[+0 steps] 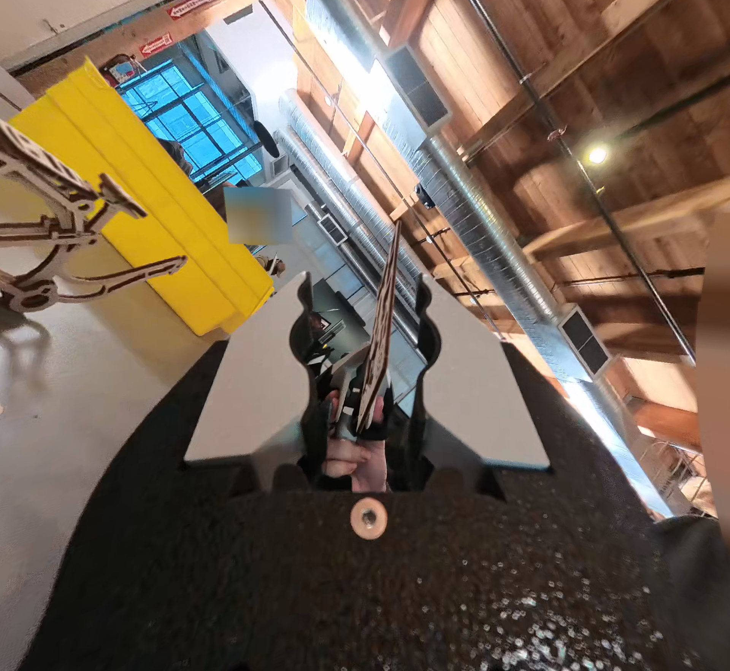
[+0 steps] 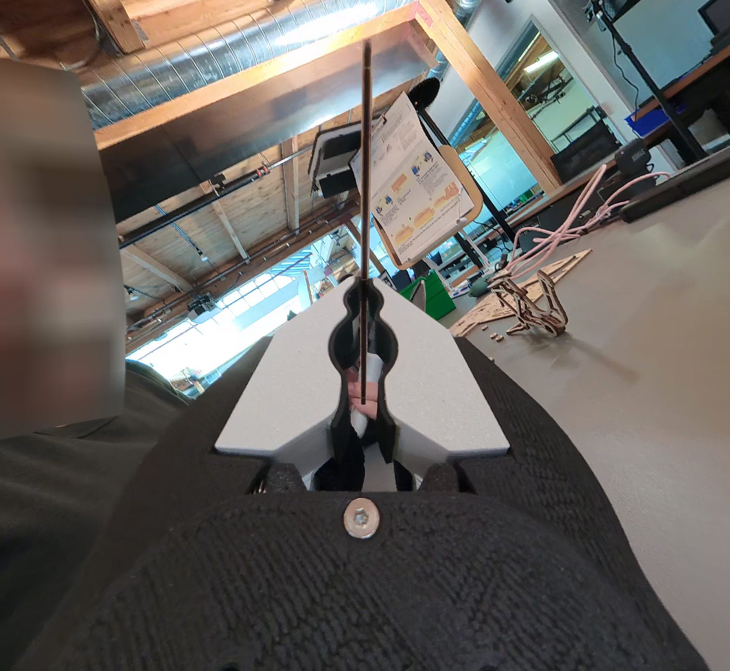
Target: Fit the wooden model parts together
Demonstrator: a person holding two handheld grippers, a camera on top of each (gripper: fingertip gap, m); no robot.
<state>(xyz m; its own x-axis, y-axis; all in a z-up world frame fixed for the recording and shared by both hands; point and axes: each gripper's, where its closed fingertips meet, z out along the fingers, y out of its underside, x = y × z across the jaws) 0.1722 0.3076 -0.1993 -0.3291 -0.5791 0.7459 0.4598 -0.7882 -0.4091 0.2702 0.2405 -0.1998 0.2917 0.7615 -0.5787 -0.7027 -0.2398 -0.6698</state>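
Wooden, thin and flat, a laser-cut model part (image 2: pixel 365 162) stands edge-on in the right wrist view, rising straight up from between the pale grey fingers (image 2: pixel 418 371) of the right gripper (image 2: pixel 364 281). The fingertips press against the part on both sides, so this gripper is narrow and holding it. The part's upper end shows against a silver duct (image 2: pixel 221 47) and timber ceiling beams.

In the left wrist view, a patterned wooden piece (image 1: pixel 385 310) also appears edge-on, tilted slightly to the right. It sits in the gap between the fingers of the left gripper (image 1: pixel 365 276), which stand clearly apart with space on either side of the piece; farther off, a gloved hand (image 1: pixel 355 450) with the other gripper seems to carry it. The left gripper is wide and grips nothing.

A partly built wooden model (image 1: pixel 59 217), with curved arms and open cut-outs, stands on the grey table (image 1: pixel 79 395) at the left edge of that view, just beside a yellow bin (image 1: pixel 150 185).

In the right wrist view, another small wooden assembly (image 2: pixel 529 308) rests on the table (image 2: pixel 632 375) near flat cut-out sheets (image 2: pixel 513 296) and pink cables (image 2: pixel 572 229). A printed instruction sheet (image 2: pixel 418 185) hangs on a clipboard behind.
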